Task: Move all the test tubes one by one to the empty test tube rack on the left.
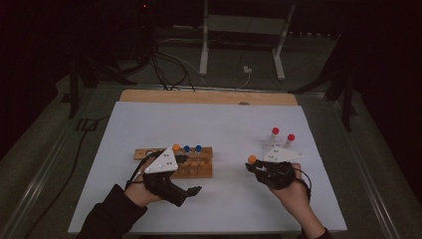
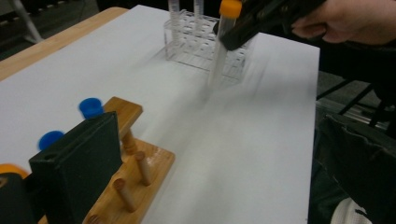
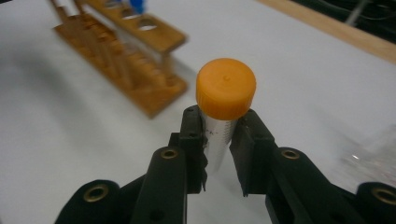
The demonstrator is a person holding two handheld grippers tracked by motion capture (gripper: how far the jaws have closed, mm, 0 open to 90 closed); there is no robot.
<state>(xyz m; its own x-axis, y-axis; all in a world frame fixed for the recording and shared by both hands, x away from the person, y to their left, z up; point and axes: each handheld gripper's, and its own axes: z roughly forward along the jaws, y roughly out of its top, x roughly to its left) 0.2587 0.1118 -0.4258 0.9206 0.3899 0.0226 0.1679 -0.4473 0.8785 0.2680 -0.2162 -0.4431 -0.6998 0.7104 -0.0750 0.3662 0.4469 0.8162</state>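
Tube (image 3: 219, 135): clear, orange screw cap, we see it upright | right gripper (image 3: 218, 140) clamped on it just under cap, above white mat (image 1: 219, 199), between wooden rack (image 1: 194, 167) and clear rack (image 2: 205, 46) | left gripper (image 2: 74, 172): can't tell

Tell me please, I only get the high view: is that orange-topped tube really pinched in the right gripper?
Observer: Yes. In the right gripper view, the right gripper has both jaws pressed on the clear body of the orange-capped tube, just under its cap.
Operator: Is the tube straight up?
Observer: No. In the left gripper view it hangs tilted in front of the clear rack, and its lower end is blurred.
Operator: What are the little bumps on the wooden rack?
Observer: The left gripper view shows that they are short upright pegs along the base of the wooden rack.
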